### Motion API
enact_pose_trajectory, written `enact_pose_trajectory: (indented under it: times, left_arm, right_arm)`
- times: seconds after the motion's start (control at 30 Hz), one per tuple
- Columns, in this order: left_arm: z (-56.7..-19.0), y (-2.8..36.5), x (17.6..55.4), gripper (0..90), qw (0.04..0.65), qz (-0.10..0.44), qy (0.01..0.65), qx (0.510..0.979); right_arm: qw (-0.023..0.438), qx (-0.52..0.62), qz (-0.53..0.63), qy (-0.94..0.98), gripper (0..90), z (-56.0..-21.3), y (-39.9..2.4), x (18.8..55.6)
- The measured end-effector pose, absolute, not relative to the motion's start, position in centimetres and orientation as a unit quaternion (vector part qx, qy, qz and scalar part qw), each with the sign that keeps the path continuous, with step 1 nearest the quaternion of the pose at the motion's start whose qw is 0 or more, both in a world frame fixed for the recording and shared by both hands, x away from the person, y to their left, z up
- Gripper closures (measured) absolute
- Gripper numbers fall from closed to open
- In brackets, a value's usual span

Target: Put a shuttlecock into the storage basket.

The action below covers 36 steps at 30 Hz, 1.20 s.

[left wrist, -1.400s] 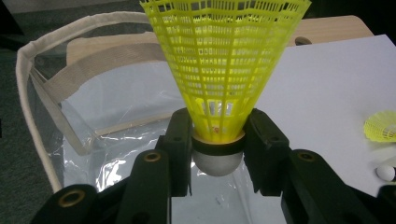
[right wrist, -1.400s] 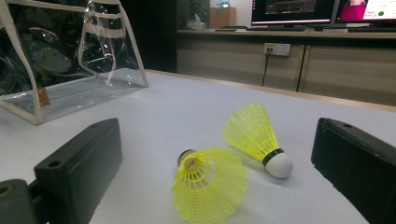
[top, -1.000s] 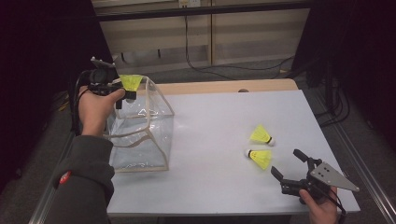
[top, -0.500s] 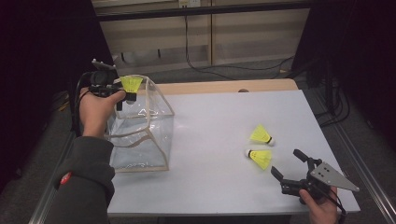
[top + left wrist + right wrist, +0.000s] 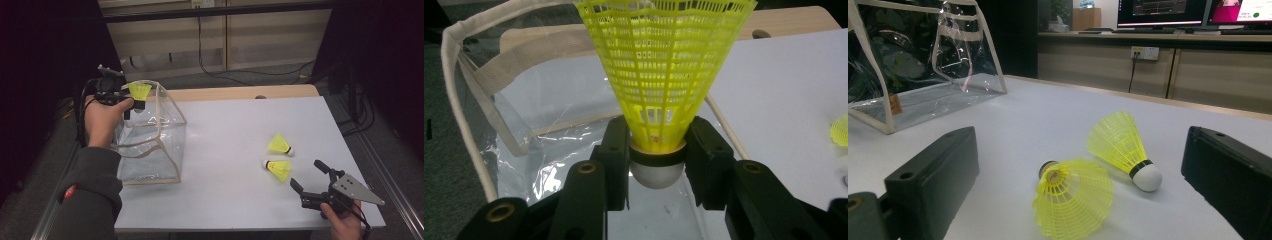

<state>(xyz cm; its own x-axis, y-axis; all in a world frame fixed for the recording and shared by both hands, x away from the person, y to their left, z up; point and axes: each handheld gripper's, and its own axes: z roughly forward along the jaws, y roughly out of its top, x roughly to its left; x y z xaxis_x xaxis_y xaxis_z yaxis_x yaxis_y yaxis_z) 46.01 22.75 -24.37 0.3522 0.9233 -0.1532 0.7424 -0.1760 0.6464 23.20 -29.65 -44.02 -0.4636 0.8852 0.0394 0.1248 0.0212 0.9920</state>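
We see the white table (image 5: pixel 230 130) ahead of both grippers, with the clear bag (image 5: pixel 150 145) standing open on it just below our left gripper (image 5: pixel 656 160). That gripper clamps a yellow shuttlecock (image 5: pixel 664 75) by its cork base, skirt up, over the bag's mouth. Our right gripper (image 5: pixel 310 177) rests with jaws spread and empty, two more shuttlecocks (image 5: pixel 1073 200) (image 5: pixel 1123 145) lying on the table just ahead of them.
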Motion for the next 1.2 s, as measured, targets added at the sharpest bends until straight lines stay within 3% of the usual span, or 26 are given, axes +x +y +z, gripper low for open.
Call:
enact_pose_trajectory:
  times: [1.2]
  left_arm:
    - [-26.4,22.9,46.2,62.8,0.309,0.123,0.557,0.761]
  right_arm:
    - [0.33,0.398,0.575,0.635,1.8,-44.0,-29.6,23.2]
